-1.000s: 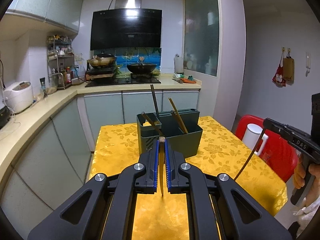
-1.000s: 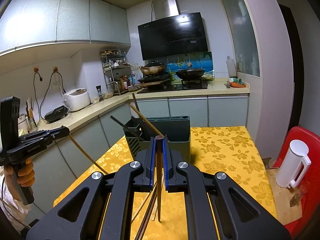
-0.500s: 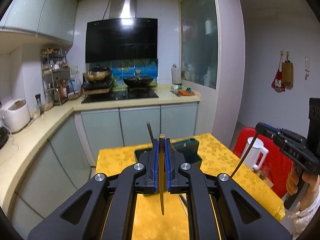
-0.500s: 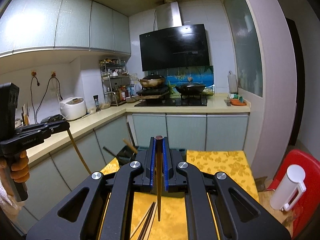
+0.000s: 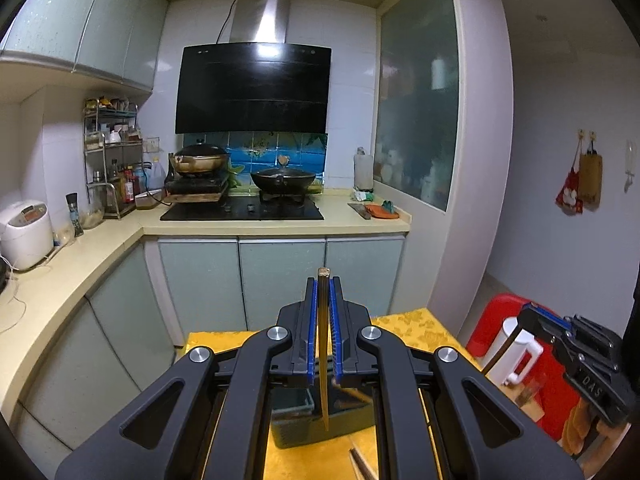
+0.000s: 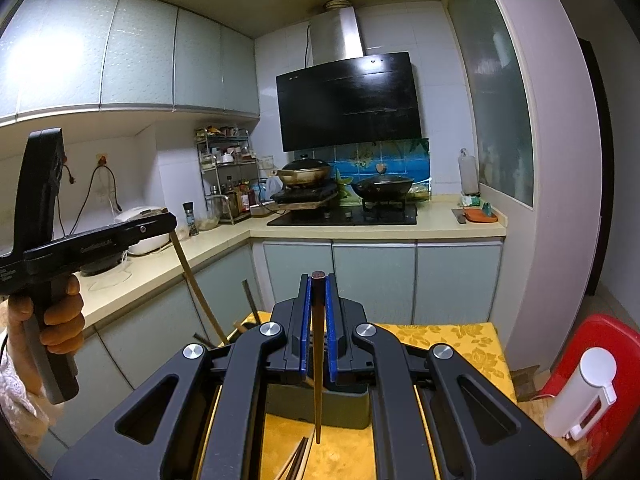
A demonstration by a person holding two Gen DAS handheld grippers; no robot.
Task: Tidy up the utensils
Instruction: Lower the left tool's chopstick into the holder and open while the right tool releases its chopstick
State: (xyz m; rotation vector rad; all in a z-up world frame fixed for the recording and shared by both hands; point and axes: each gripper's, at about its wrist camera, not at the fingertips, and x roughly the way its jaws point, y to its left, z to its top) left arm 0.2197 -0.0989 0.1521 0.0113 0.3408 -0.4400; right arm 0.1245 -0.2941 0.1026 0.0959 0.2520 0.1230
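My left gripper (image 5: 323,280) is shut on a light wooden chopstick (image 5: 323,360) that hangs point down over the dark green utensil holder (image 5: 296,424). My right gripper (image 6: 318,280) is shut on a dark brown chopstick (image 6: 317,360), its tip hanging in front of the same holder (image 6: 316,404). The holder stands on the yellow tablecloth (image 6: 460,336) and has several chopsticks (image 6: 250,300) leaning in it. Loose chopsticks (image 6: 296,464) lie on the cloth near me. The left gripper also shows at the left of the right wrist view (image 6: 170,222), the right one at the right of the left wrist view (image 5: 528,316).
A red chair (image 6: 600,344) with a white kettle (image 6: 584,392) stands right of the table. Kitchen counter (image 5: 60,264) and cabinets run along the left and behind. A stove with pans (image 5: 280,178) is at the back.
Both grippers have risen and tilted up, chopsticks still held. The holder has dropped low in both views, now mostly hidden behind the fingers.
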